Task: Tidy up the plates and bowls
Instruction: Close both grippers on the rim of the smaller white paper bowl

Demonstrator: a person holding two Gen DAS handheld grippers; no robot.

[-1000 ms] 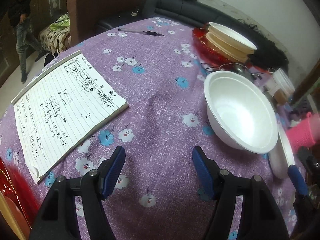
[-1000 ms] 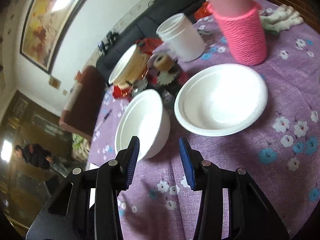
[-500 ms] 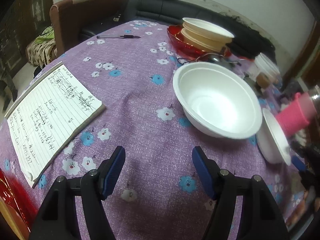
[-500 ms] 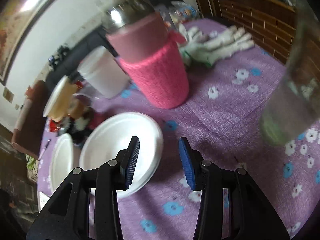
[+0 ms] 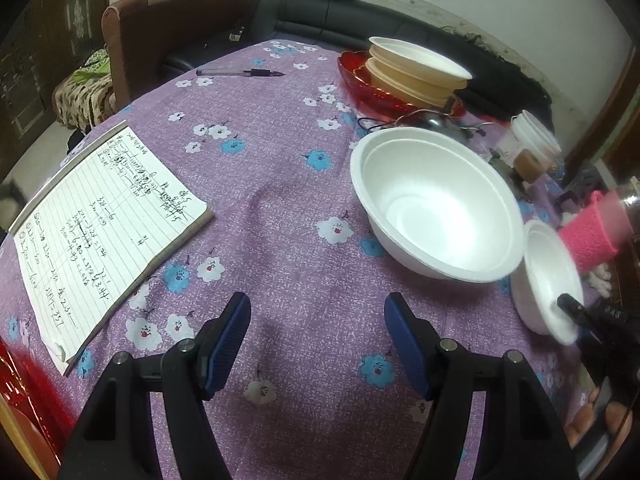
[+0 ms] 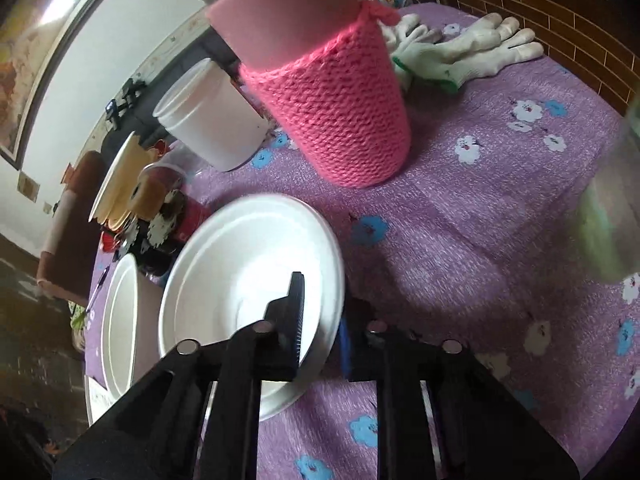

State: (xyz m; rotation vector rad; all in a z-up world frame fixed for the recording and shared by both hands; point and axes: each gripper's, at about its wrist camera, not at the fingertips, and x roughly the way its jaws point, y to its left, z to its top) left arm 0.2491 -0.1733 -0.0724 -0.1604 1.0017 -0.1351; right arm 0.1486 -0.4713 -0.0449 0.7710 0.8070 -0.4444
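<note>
A large white foam bowl sits on the purple flowered tablecloth; it also shows at the left of the right wrist view. A shallower white foam plate lies beside it, also at the right of the left wrist view. My right gripper is shut on the plate's near rim, one finger inside, one outside. My left gripper is open and empty above the cloth, short of the large bowl. A stack of cream bowls rests in a red dish at the back.
An open notebook lies at the left, a pen at the back. A pink knit-covered flask, a white tub, a tape roll, white gloves and a glass stand around the plate.
My right gripper has moved onto the shallow plate and closed on its near rim. My left gripper has stayed open with little shift.
</note>
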